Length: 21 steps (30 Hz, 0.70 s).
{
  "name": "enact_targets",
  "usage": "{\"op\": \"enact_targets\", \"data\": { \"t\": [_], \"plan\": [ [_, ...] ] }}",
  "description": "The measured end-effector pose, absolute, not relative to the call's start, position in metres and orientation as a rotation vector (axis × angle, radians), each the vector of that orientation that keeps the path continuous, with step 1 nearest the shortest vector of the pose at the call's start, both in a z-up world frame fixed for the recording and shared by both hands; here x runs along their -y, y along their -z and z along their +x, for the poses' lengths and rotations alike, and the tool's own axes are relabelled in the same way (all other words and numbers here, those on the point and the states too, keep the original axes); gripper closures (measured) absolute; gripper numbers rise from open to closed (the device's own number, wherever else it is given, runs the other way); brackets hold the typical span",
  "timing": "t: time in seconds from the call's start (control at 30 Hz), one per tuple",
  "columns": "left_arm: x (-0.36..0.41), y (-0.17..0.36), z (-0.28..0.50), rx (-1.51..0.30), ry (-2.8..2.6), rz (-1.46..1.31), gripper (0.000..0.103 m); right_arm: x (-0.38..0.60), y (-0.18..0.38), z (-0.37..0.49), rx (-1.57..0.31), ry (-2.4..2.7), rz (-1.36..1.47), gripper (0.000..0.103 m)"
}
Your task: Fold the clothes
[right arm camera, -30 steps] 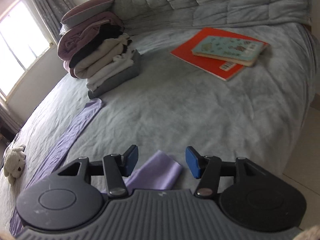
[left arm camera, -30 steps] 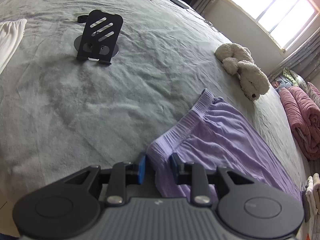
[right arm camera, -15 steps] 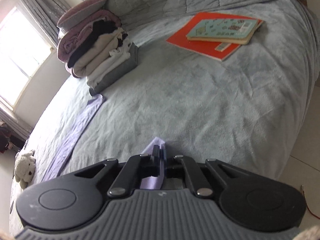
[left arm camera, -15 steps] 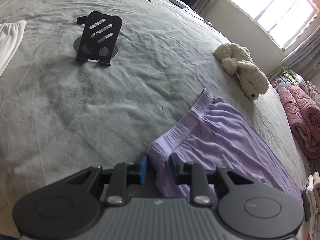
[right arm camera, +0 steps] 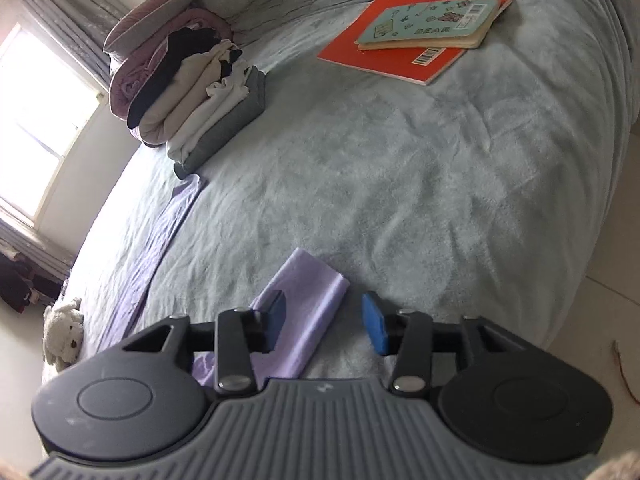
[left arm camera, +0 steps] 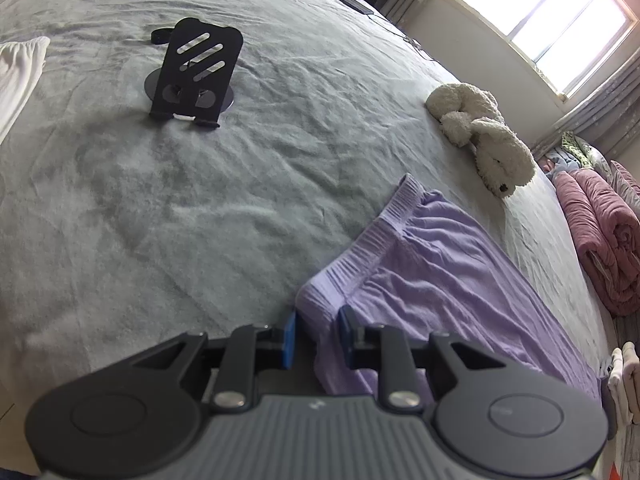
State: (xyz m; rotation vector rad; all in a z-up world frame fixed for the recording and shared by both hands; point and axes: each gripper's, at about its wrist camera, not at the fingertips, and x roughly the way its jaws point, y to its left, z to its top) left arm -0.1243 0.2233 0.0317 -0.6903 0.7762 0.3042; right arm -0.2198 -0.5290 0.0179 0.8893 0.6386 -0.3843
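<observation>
Purple trousers (left arm camera: 432,272) lie spread on the grey bed (left arm camera: 200,208). My left gripper (left arm camera: 318,336) is shut on the near corner of their ribbed waistband, which bunches between the blue pads. In the right wrist view one trouser leg's end (right arm camera: 308,292) lies flat on the bed, and the other leg (right arm camera: 160,236) runs off toward the folded pile. My right gripper (right arm camera: 324,320) hovers over that end with its jaws opening. The left pad overlaps the cloth and the right pad stands clear of it; neither presses on it.
A black phone stand (left arm camera: 196,76), a white plush toy (left arm camera: 484,136), a white garment (left arm camera: 16,76) and rolled pink bedding (left arm camera: 600,240) lie around the bed. A stack of folded clothes (right arm camera: 192,92) and two books (right arm camera: 416,36) sit farther off. The bed edge and floor (right arm camera: 612,300) are at the right.
My right gripper was open, shut on the trouser leg's end half a second ago, and now stands open again, a little lower. The left gripper has kept still on the waistband.
</observation>
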Motion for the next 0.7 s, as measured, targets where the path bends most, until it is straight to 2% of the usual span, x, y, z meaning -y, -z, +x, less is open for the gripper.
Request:
{"op": "enact_targets", "data": {
  "t": [0.1, 0.17, 0.2, 0.47, 0.7],
  "plan": [
    [-0.222, -0.032, -0.124, -0.776, -0.306, -0.682, 0.080, 0.525, -0.017, -0.208, -0.659, 0.404, 0.845, 0.055],
    [-0.221, -0.033, -0.123, -0.774, -0.304, -0.676, 0.080, 0.520, -0.019, -0.204, -0.674, 0.412, 0.788, 0.079],
    [-0.221, -0.033, -0.123, -0.773, -0.303, -0.674, 0.081, 0.520, -0.020, -0.207, -0.663, 0.415, 0.790, 0.102],
    [-0.223, -0.035, -0.124, -0.769, -0.287, -0.677, 0.083, 0.526, -0.045, -0.234, -0.537, 0.406, 0.822, 0.101],
    [-0.224, -0.035, -0.126, -0.765, -0.283, -0.685, 0.084, 0.526, -0.039, -0.237, -0.565, 0.413, 0.841, 0.101]
  ]
}}
